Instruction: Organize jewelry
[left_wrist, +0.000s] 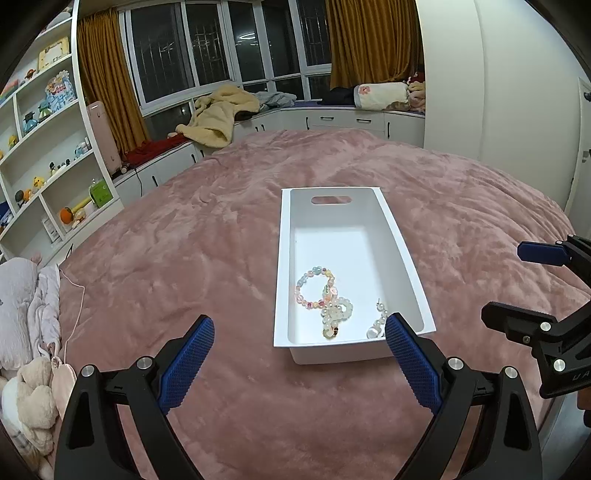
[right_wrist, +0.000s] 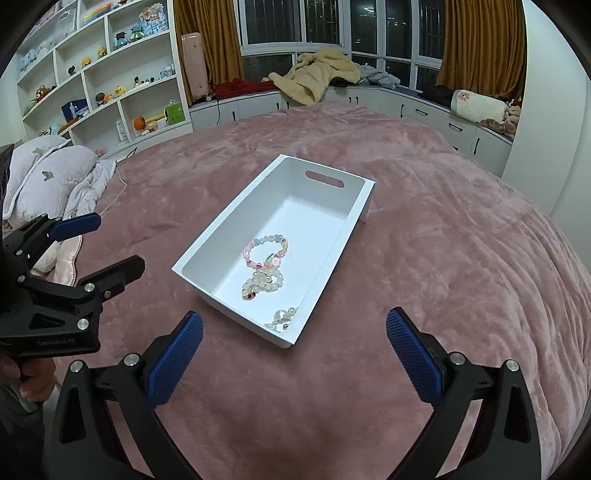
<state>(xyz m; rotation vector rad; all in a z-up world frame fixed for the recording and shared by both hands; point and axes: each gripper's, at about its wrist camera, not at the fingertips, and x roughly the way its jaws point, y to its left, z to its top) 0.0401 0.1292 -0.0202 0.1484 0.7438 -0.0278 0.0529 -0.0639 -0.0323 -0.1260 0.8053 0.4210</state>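
Note:
A white rectangular bin (left_wrist: 402, 254) (right_wrist: 221, 229) with a handle slot sits on the pink bedspread. In it lie a pastel bead bracelet (left_wrist: 314, 288) (right_wrist: 266, 251), a pale white-green bead bracelet (left_wrist: 338, 314) (right_wrist: 262, 282) and a small silvery piece (left_wrist: 376, 325) (right_wrist: 282, 318) near its front wall. My left gripper (left_wrist: 299, 345) is open and empty, just short of the bin's near end; it also shows in the right wrist view (right_wrist: 99, 243). My right gripper (right_wrist: 294, 338) is open and empty, near the bin's front corner; it also shows in the left wrist view (left_wrist: 517, 284).
The pink bedspread (left_wrist: 184, 258) (right_wrist: 443, 258) spreads all around the bin. Pillows and plush toys (left_wrist: 26, 332) (right_wrist: 55, 177) lie at the bed's left side. White shelves (right_wrist: 110, 74), a window bench with blankets (left_wrist: 218, 118) and a wall stand beyond.

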